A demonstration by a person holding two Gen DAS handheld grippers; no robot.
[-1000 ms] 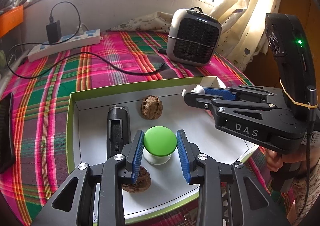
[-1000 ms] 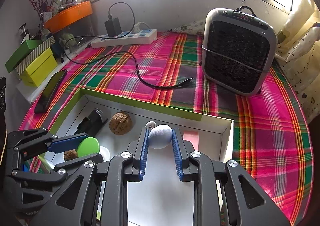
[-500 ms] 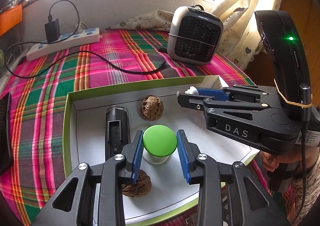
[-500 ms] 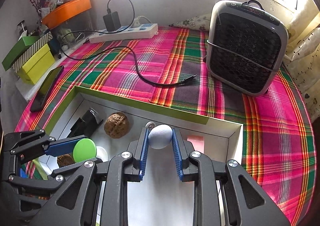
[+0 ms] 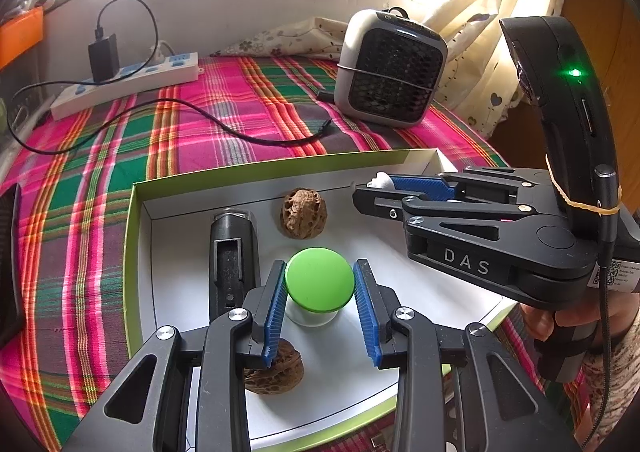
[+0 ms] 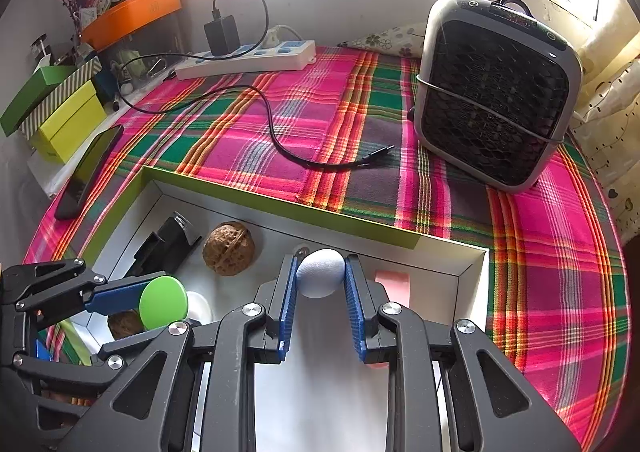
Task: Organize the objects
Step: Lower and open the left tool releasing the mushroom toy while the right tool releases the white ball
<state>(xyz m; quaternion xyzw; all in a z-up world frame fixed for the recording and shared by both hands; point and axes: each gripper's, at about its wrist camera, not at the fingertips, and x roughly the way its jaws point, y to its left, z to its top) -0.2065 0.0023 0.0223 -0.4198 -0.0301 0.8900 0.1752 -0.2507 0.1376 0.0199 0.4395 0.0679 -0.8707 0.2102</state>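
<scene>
Both grippers' fingers are clamped: left gripper [image 5: 320, 288] around the green-capped jar [image 5: 319, 279], right gripper [image 6: 320, 280] around the white egg [image 6: 321, 273].

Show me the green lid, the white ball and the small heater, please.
green lid [image 5: 319, 279], left wrist view, top face.
white ball [image 6: 321, 273], right wrist view, front of its surface.
small heater [image 6: 494, 96], right wrist view, black grille.

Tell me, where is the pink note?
In the right wrist view, the pink note lies in the box's far right corner, beside the white ball.
</scene>
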